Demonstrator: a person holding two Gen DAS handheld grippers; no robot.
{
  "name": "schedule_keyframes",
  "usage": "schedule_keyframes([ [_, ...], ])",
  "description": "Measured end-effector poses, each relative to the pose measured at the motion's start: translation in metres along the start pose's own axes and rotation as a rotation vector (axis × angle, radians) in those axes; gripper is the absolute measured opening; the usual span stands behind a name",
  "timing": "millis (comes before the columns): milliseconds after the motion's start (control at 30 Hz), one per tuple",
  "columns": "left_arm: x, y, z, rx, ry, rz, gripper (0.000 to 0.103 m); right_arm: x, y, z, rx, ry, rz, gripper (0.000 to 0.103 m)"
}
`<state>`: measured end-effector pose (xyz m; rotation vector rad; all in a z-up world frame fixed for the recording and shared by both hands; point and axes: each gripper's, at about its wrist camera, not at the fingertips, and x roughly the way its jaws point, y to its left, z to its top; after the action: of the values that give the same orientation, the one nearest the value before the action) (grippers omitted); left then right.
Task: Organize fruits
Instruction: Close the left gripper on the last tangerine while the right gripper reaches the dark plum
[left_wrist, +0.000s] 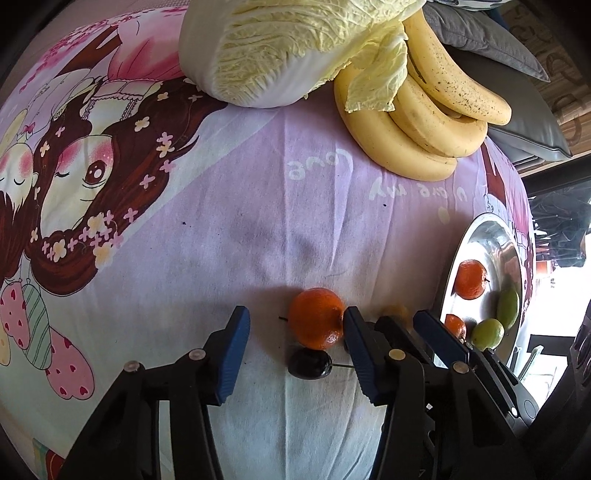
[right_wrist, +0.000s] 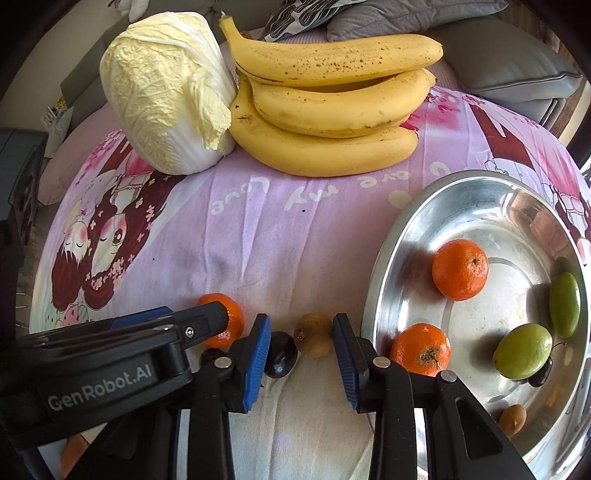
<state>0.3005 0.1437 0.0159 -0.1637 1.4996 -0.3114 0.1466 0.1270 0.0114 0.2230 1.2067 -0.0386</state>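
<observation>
Cartoon bedsheet (left_wrist: 258, 206), right view alone shows pan's brown fruit (right_wrist: 512, 419)

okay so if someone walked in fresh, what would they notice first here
Probably the big cabbage and bananas at the cloth's far edge, then the steel bowl on the right holding tangerines and green fruit. Up close, two blue-padded grippers flank a loose tangerine and a small brown fruit.

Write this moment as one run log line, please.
left tool: open beside mandarin | right tool: open around longan | bowl: two mandarins, two green fruits, longan
</observation>
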Motion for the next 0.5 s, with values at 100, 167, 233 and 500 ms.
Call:
schedule_keyframes([
  [100,0.008,-0.006,0.002,-0.004,0.009,-0.007,0.053,0.0,0.0,0.0,-0.001,0.0,-0.007,0.035],
  [167,0.015,-0.011,0.005,-0.009,0.017,-0.037,0.043,0.0,-0.001,0.0,0.002,0.0,-0.003,0.035],
  [233,0.019,-0.015,0.006,-0.01,0.025,-0.063,0.039,-0.001,-0.002,0.0,0.006,0.0,-0.002,0.033],
  [500,0.031,-0.031,0.0,-0.017,0.036,-0.075,0.035,-0.002,-0.003,-0.001,0.012,-0.002,-0.01,0.03],
])
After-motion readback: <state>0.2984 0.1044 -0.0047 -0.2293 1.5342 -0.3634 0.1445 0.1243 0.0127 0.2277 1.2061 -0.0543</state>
